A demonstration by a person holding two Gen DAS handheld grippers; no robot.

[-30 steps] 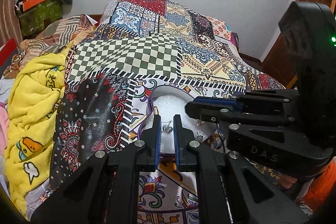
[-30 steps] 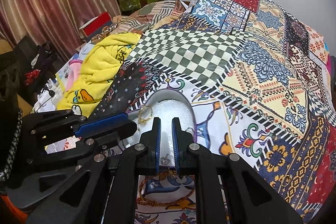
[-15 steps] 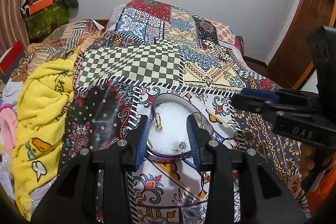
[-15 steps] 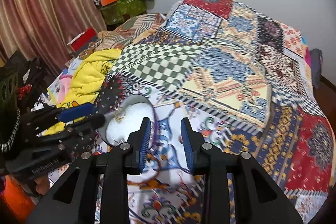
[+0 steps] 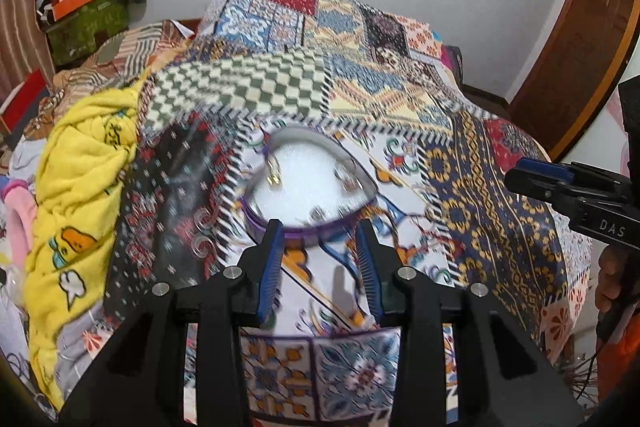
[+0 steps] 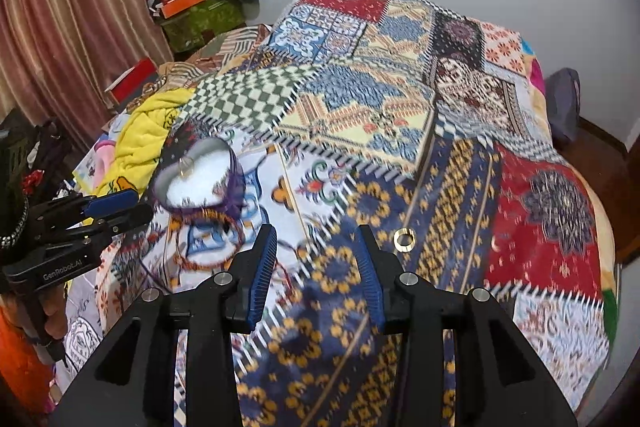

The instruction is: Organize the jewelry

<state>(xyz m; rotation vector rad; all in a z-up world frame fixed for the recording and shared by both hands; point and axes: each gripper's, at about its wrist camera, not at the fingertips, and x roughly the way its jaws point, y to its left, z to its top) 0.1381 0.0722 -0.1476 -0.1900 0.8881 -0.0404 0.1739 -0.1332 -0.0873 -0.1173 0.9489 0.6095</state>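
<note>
Where quilt spreads, gold ring beside right tool.

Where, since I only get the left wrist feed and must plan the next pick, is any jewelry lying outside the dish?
Observer: A gold ring lies on the navy-and-gold quilt patch, well to the right of the dish.
Operator: Is the right gripper near it?
Observer: Yes. The right gripper points just left of the ring, which sits beside its right fingertip.
Operator: Open or shut?
Observer: Open wide, with only quilt showing between its jaws.
</note>
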